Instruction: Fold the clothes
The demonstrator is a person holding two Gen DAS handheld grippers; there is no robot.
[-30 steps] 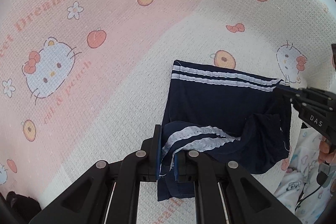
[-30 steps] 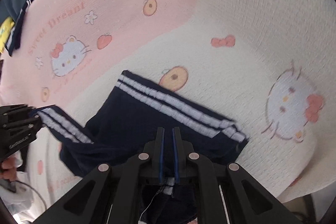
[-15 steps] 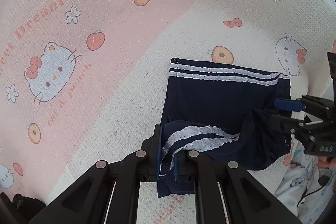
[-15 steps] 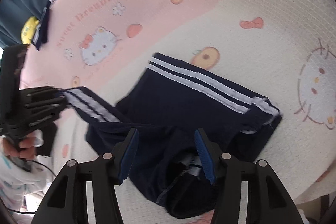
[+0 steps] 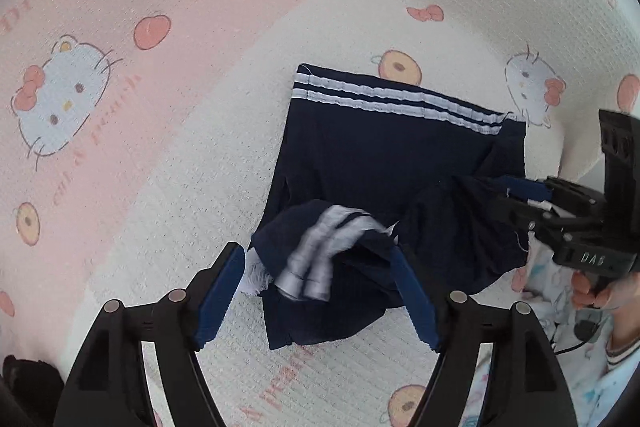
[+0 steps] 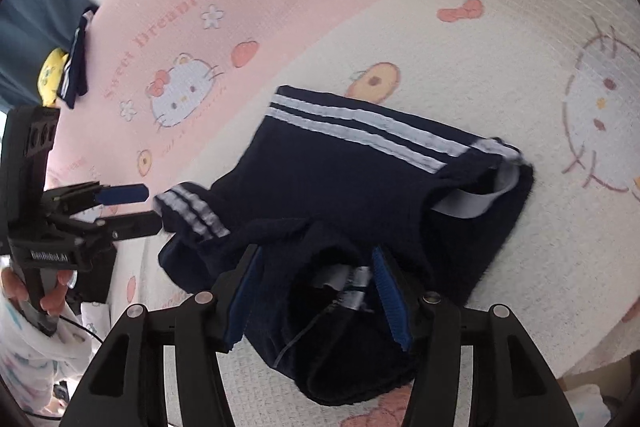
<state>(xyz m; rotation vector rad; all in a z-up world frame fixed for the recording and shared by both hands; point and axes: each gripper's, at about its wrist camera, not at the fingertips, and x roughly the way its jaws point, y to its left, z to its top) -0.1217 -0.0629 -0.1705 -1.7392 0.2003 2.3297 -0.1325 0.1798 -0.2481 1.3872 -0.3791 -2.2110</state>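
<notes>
Left wrist view: hovering over the navy shorts (image 5: 384,155), lying half-folded on the patterned blanket (image 5: 160,131), near its front edge. Risking a sloppy fold: the striped leg end (image 5: 320,247), blurred and apparently dropping, likely landing crumpled rather than flat over the rest. Left gripper (image 5: 320,291) standing wide, jaws having just been opening, striped cloth lying between the blue pads (image 5: 220,291) but not pressed by them. Right gripper (image 5: 532,203) reaching in from the side, its tips at the cloth's right edge; grip there not clear from this angle.

Right wrist view: looking down on the same shorts (image 6: 360,179), the waistband's white lining (image 6: 476,203) gaping at the right and a bunched mass lying in front. Risking a snag on withdrawal, since loose fabric is sitting between the fingers. Right gripper (image 6: 316,291) parted about halfway, having just been opening, pads straddling the bunched cloth without clamping it. Left gripper (image 6: 132,207) showing open at the left, just beside the striped hem (image 6: 192,207).
</notes>
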